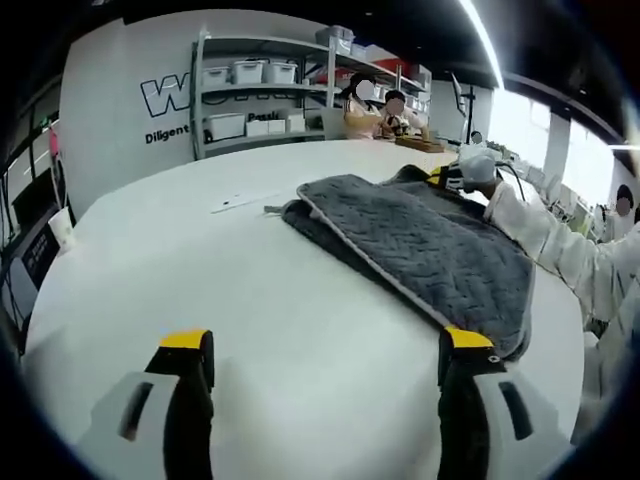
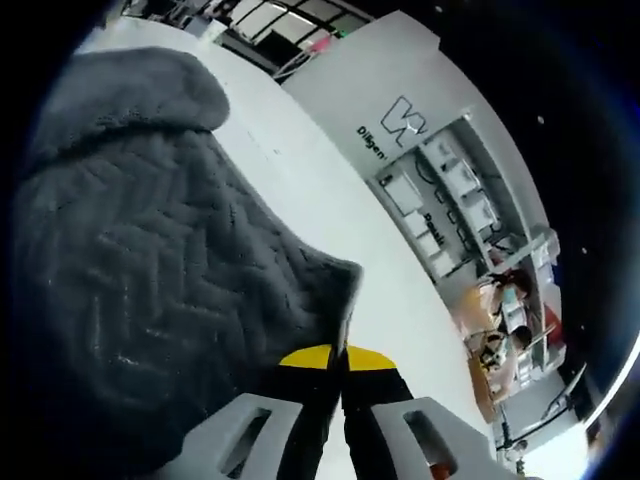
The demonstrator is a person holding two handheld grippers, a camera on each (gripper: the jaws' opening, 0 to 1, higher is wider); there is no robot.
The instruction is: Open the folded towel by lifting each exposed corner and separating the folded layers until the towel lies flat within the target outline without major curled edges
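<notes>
A grey quilted towel (image 1: pixel 420 245) lies folded on the white table (image 1: pixel 250 290), with a pale trim along its near edge. My left gripper (image 1: pixel 327 345) is open above bare table, just short of the towel's near corner, which sits by the right fingertip (image 1: pixel 467 338). At the towel's far end, a gloved hand (image 1: pixel 478 165) holds my right gripper (image 1: pixel 447 178). In the right gripper view the towel (image 2: pixel 150 270) hangs lifted and tilted, and my right gripper (image 2: pixel 338 356) is shut on its corner, the cloth pinched between the yellow-tipped jaws.
A thin pale strip (image 1: pixel 240 200) lies on the table left of the towel. A white sleeve (image 1: pixel 565 250) reaches in from the right. Shelves with white bins (image 1: pixel 250 75) stand against the far wall, and two seated people (image 1: pixel 380 105) work beyond the table's far edge.
</notes>
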